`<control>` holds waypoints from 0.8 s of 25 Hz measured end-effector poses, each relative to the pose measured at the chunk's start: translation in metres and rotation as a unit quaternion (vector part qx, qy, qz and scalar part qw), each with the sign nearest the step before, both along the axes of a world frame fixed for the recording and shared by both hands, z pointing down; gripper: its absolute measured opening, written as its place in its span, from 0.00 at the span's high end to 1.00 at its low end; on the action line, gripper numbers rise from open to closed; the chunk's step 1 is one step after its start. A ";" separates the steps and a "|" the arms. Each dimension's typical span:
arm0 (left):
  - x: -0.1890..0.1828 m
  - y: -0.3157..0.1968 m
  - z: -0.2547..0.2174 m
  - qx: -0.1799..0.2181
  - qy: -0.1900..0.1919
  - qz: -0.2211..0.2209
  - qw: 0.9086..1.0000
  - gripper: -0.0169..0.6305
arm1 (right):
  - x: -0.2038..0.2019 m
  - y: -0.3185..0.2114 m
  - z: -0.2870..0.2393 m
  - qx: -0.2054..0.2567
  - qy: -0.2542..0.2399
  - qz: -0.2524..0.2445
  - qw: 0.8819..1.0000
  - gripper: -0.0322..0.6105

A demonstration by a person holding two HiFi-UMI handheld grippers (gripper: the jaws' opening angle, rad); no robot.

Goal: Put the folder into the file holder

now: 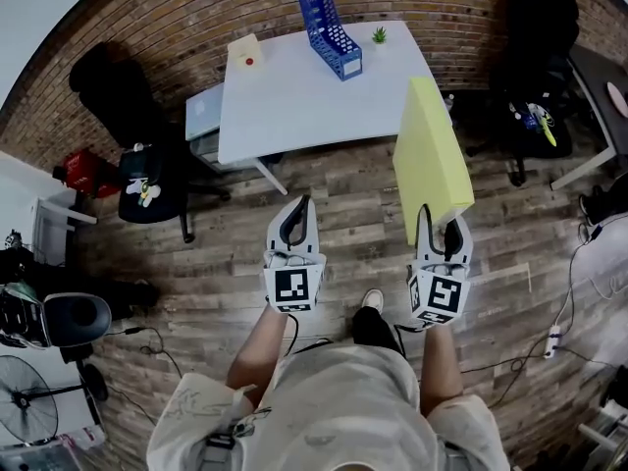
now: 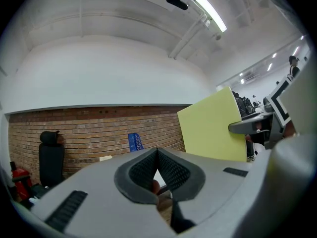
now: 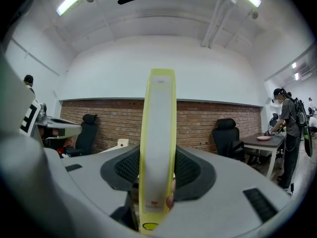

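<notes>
The right claw (image 1: 440,229) is clamped on the yellow folder (image 1: 432,155). Its dark, ribbed rubber pads squeeze the two flat faces near the bottom edge, so the folder sticks up out of the jaws like a slab. It's a thick, boxy thing with smooth sides, and the narrow spine with a long white label faces back toward the claw. The left claw (image 1: 294,214) is off to its left, well apart, with the tips pressed together and nothing between them. Under both claws is a worn wood-plank floor (image 1: 334,224). Ahead of them stands a smooth white table (image 1: 294,116). Near its far edge, roughly ahead of the gap between the claws, is the blue file holder (image 1: 329,27), a slanted plastic lattice box. A little green plant (image 1: 379,35) sits just right of it. A brick wall (image 1: 196,8) runs behind.
</notes>
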State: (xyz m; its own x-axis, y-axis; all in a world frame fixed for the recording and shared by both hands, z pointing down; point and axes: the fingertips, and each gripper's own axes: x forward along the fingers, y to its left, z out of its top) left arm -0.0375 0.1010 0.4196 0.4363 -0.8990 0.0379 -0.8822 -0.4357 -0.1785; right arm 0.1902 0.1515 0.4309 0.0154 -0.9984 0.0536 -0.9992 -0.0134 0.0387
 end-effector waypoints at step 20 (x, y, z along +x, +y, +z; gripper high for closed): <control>0.065 -0.065 0.004 -0.013 0.007 -0.040 0.999 0.95 | 0.080 -0.073 0.006 0.005 -0.036 -0.019 0.999 0.65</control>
